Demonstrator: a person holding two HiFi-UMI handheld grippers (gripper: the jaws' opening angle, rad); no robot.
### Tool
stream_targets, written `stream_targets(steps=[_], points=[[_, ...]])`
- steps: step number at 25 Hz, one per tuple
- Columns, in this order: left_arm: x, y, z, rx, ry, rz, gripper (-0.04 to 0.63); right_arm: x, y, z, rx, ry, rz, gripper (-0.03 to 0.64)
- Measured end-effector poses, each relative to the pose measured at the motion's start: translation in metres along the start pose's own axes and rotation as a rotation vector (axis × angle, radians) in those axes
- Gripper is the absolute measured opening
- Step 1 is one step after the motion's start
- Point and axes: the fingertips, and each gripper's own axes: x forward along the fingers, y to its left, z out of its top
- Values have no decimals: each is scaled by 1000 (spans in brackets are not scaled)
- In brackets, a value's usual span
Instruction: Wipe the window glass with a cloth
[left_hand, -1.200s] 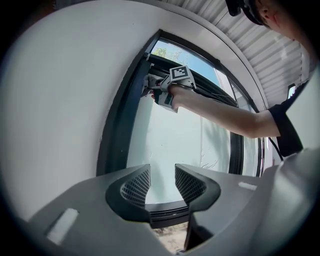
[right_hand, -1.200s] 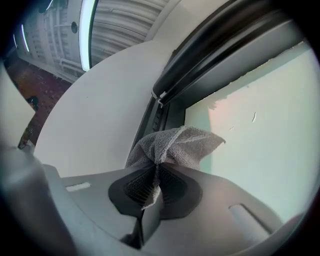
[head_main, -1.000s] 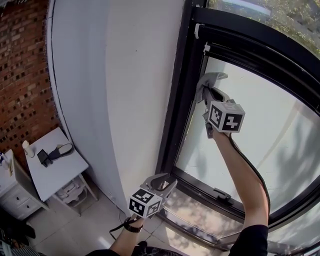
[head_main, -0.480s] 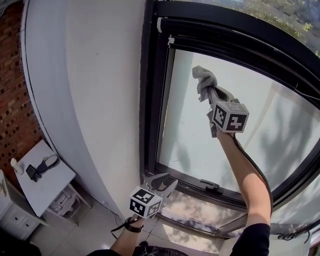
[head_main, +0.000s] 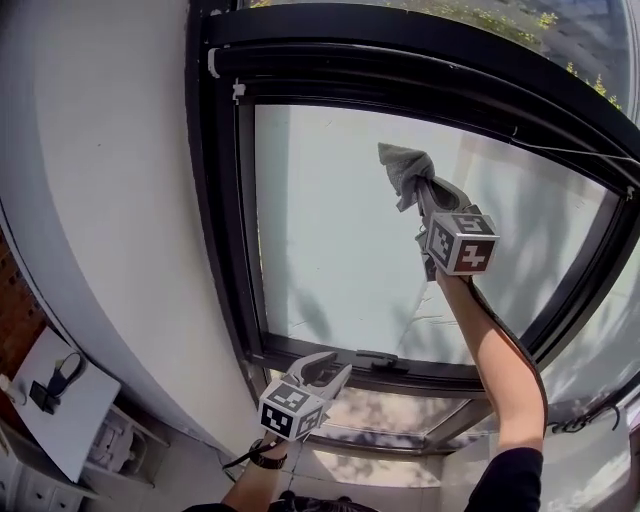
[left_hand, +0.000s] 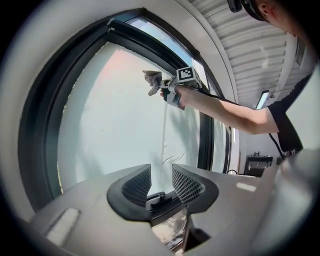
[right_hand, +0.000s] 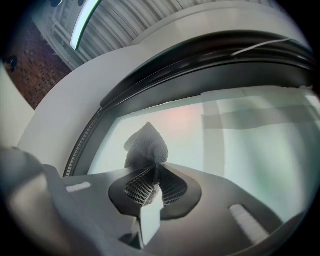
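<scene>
Low by the sill, the grey left gripper (head_main: 330, 368) has just been narrowing its jaws, which are half-open on nothing. Higher, the right gripper (head_main: 418, 186) pinches the crumpled grey cloth (head_main: 400, 165), which has slid from beside the black window frame (head_main: 215, 200) to the middle of the pale window glass (head_main: 320, 240) (a wiping stroke under way).

Cloth (right_hand: 146, 144): lower end hidden inside right gripper (right_hand: 154, 176). White table (head_main: 80, 420): cut off at picture's left edge; dark item (head_main: 52, 383) on it unidentifiable.
</scene>
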Motion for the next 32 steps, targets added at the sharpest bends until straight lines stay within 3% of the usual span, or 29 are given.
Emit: stream_targets(steps=[5, 14, 26, 32], points=[[34, -31, -9, 27, 55, -70, 106, -41, -59, -1, -33, 9, -99, 18], [75, -72, -6, 2, 40, -182, 104, -105, -152, 2, -12, 20, -259, 18], [111, -112, -5, -17, 35, -255, 86, -184, -257, -7, 33, 39, -441, 17], [126, -136, 2, 38, 16, -294, 84, -222, -294, -9, 49, 50, -495, 18]])
